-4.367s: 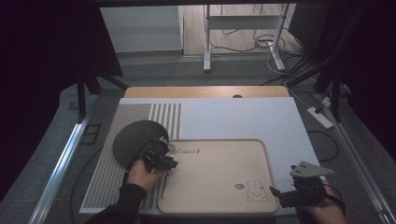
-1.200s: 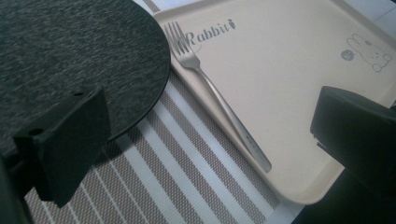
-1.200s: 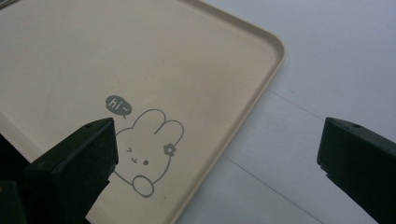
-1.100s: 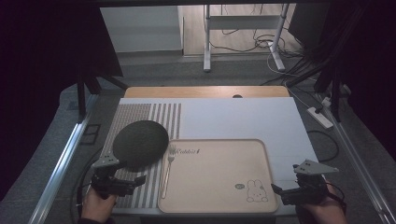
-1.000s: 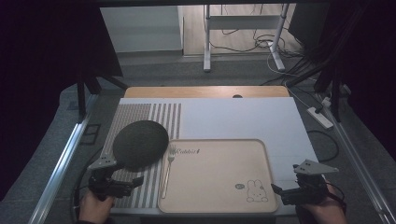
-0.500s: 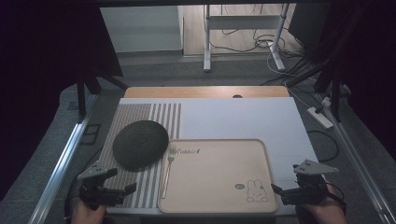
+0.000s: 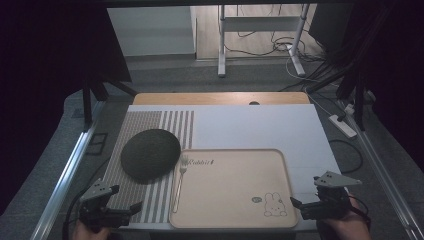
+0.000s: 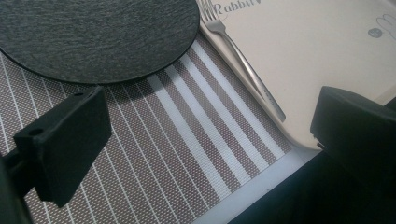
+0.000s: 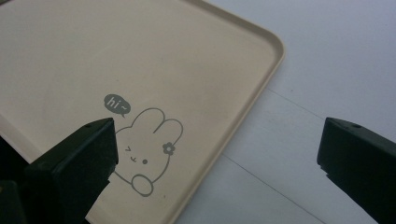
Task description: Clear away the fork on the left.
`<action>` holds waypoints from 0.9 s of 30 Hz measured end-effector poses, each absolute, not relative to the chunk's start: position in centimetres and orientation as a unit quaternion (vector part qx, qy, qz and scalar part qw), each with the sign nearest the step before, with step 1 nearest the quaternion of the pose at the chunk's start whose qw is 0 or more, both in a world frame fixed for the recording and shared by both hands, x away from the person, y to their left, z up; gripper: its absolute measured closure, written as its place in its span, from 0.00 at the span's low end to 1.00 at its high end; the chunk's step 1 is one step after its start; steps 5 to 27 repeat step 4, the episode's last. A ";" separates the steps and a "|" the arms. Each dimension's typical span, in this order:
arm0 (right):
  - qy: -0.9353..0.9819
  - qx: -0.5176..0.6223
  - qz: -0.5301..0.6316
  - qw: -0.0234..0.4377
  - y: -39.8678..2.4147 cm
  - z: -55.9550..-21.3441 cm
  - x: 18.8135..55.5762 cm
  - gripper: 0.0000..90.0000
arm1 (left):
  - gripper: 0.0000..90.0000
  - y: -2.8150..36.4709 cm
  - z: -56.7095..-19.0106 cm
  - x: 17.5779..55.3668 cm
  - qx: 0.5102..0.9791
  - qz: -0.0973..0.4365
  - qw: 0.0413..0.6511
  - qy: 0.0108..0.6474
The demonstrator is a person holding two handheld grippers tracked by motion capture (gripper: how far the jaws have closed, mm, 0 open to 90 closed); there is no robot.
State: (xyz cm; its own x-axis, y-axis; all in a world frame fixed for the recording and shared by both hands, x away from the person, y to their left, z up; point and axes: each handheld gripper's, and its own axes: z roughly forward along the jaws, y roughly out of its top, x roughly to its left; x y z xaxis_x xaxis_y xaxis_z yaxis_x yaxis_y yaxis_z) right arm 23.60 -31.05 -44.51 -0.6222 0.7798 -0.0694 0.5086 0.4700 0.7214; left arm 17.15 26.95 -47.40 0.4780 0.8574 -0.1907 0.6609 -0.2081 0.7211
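Observation:
A dark round plate (image 7: pixel 150 154) lies on the striped placemat (image 7: pixel 145 125) at the left. To its right a beige tray (image 7: pixel 235 200) holds a fork (image 7: pixel 178 184) along its left rim. My left gripper (image 7: pixel 127 202) hovers open at the front left corner, over the placemat's near edge. Its view shows the plate (image 8: pixel 93 37), the fork (image 8: pixel 243 56) and the tray (image 8: pixel 327 46) beyond its open, unloaded gripper (image 8: pixel 210 140). My right gripper (image 7: pixel 298 207) stands open over the tray's front right corner; in its view the gripper (image 9: pixel 219 140) straddles the tray's rim (image 9: pixel 261 79) beside a rabbit drawing (image 9: pixel 144 149).
A white mat (image 7: pixel 255 125) covers the table behind and right of the tray, seen also as the white mat (image 9: pixel 327 60). A wooden strip (image 7: pixel 220 98) runs along the far edge. Metal rails flank the table; a power strip (image 7: pixel 342 125) lies on the floor at the right.
My left gripper has pulled back from the plate and fork toward the front left corner, sliding slightly left and nearer over the last second. The right gripper has stayed put.

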 end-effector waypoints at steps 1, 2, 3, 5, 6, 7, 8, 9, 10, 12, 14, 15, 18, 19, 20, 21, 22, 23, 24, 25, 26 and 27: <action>0.834 0.386 0.340 0.199 -31.0 -44.5 23.6 0.00 | 0.00 27.0 -47.4 17.2 0.767 0.125 0.389 0.496; 0.835 0.386 0.338 0.199 -31.0 -44.5 23.6 0.00 | 0.00 27.0 -47.4 17.2 0.766 0.124 0.389 0.496; 0.835 0.386 0.337 0.200 -31.0 -44.5 23.6 0.00 | 0.00 27.0 -47.4 17.2 0.766 0.123 0.390 0.496; 0.836 0.386 0.336 0.200 -31.0 -44.5 23.6 0.00 | 0.00 26.9 -47.4 17.3 0.767 0.122 0.389 0.496; 0.836 0.386 0.336 0.200 -31.0 -44.5 23.6 0.00 | 0.00 26.9 -47.4 17.3 0.767 0.122 0.389 0.496; 0.836 0.386 0.336 0.200 -31.0 -44.5 23.6 0.00 | 0.00 26.9 -47.4 17.3 0.767 0.122 0.389 0.496; 0.836 0.386 0.336 0.200 -31.0 -44.5 23.6 0.00 | 0.00 26.9 -47.4 17.3 0.767 0.122 0.389 0.496; 0.836 0.386 0.336 0.200 -31.0 -44.5 23.6 0.00 | 0.00 26.9 -47.4 17.3 0.767 0.122 0.389 0.496; 0.836 0.386 0.336 0.200 -31.0 -44.5 23.6 0.00 | 0.00 26.9 -47.4 17.3 0.767 0.122 0.389 0.496; 0.836 0.386 0.336 0.200 -31.0 -44.5 23.6 0.00 | 0.00 26.9 -47.4 17.3 0.767 0.122 0.389 0.496; 0.836 0.386 0.336 0.200 -31.0 -44.5 23.6 0.00 | 0.00 26.9 -47.4 17.3 0.767 0.122 0.389 0.496; 0.836 0.386 0.336 0.200 -31.0 -44.5 23.6 0.00 | 0.00 26.9 -47.4 17.3 0.767 0.122 0.389 0.496; 0.836 0.386 0.336 0.200 -31.0 -44.5 23.6 0.00 | 0.00 26.9 -47.4 17.3 0.767 0.122 0.389 0.496; 0.836 0.386 0.336 0.200 -31.0 -44.5 23.6 0.00 | 0.00 26.9 -47.4 17.3 0.767 0.122 0.389 0.496; 0.836 0.386 0.336 0.200 -31.0 -44.5 23.6 0.00 | 0.00 26.9 -47.4 17.3 0.767 0.122 0.389 0.496; 0.836 0.386 0.336 0.200 -31.0 -44.5 23.6 0.00 | 0.00 26.9 -47.4 17.3 0.767 0.122 0.389 0.496; 0.836 0.386 0.336 0.200 -31.0 -44.5 23.6 0.00 | 0.00 26.9 -47.4 17.3 0.767 0.122 0.389 0.496; 0.836 0.386 0.336 0.200 -31.0 -44.5 23.6 0.00 | 0.00 26.9 -47.4 17.3 0.767 0.122 0.389 0.496; 0.836 0.386 0.336 0.200 -31.0 -44.5 23.6 0.00 | 0.00 26.9 -47.4 17.3 0.767 0.122 0.389 0.496; 0.836 0.386 0.336 0.200 -31.0 -44.5 23.6 0.00 | 0.00 26.9 -47.4 17.3 0.767 0.122 0.389 0.496; 0.836 0.386 0.336 0.200 -31.0 -44.5 23.6 0.00 | 0.00 26.9 -47.4 17.3 0.767 0.122 0.389 0.496; 0.836 0.386 0.336 0.200 -31.0 -44.5 23.6 0.00 | 0.00 26.9 -47.4 17.3 0.767 0.122 0.389 0.496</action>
